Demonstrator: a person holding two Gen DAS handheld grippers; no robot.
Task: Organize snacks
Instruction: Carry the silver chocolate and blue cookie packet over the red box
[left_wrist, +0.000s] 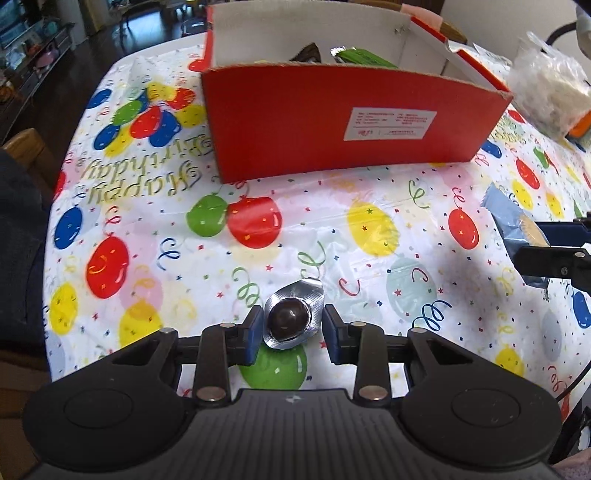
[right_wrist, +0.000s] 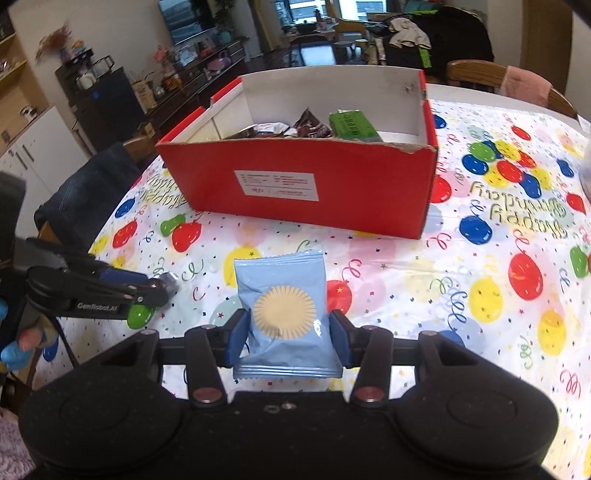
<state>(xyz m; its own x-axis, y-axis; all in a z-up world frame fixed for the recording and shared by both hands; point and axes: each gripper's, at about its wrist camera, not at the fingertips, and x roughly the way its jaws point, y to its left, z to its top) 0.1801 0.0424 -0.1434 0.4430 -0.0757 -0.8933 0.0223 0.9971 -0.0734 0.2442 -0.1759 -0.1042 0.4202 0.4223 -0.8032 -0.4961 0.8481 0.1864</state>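
A round dark chocolate in a crinkled silver foil wrapper (left_wrist: 290, 319) lies on the balloon tablecloth, and my left gripper (left_wrist: 293, 332) is shut on it, blue pads at each side of the foil. The right wrist view shows that same left gripper (right_wrist: 162, 286) low at the left, foil at its tip. My right gripper (right_wrist: 290, 338) is shut on a light blue snack packet (right_wrist: 284, 306) printed with a tan sun disc, its sides pinched in. The red cardboard box (right_wrist: 295, 184) stands open behind both, farther up the table.
The box holds a green packet (right_wrist: 352, 125) and dark wrappers (right_wrist: 310, 123). A clear plastic bag (left_wrist: 550, 88) sits on the table's far right. Wooden chairs (right_wrist: 476, 74) ring the round table (right_wrist: 498, 295). A blue-gloved hand (right_wrist: 18, 347) holds the left gripper.
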